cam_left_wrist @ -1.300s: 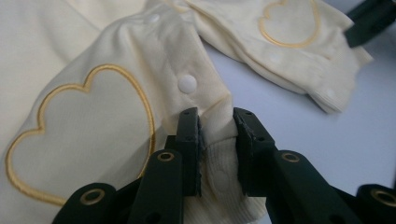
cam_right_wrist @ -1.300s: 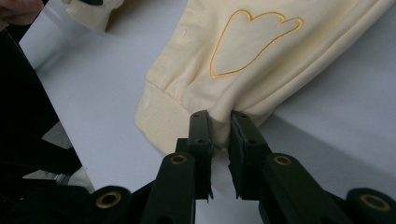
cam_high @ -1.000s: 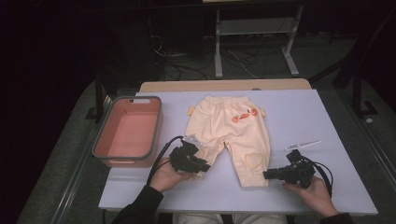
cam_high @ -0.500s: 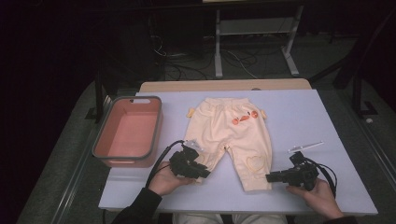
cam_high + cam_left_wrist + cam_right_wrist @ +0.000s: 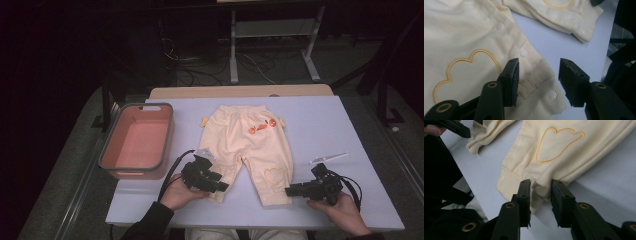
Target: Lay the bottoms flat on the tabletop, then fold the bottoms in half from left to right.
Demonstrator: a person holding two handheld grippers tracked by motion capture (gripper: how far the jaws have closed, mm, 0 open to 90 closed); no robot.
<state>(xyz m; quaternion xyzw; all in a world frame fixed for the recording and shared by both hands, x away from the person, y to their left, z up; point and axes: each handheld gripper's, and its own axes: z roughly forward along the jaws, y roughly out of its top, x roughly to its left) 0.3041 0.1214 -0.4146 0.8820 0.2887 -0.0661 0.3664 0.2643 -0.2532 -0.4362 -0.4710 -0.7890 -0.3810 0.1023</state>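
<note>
both tools have just been opening: left tool [image 5: 537, 75] off the baby trousers' [image 5: 248, 145] cuff, right tool [image 5: 541, 195] slack around its cuff; pull back level so the legs stay flat.

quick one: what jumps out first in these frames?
The pale yellow baby pants spread flat mid-table, orange motif near the waist, a heart outline on one leg. A gripper sits at each cuff: the left gripper has just been opening, its jaws straddling the cuff edge; the right gripper has also been opening, with a fold of cuff between its jaws. A pink bin stands at left.
</note>
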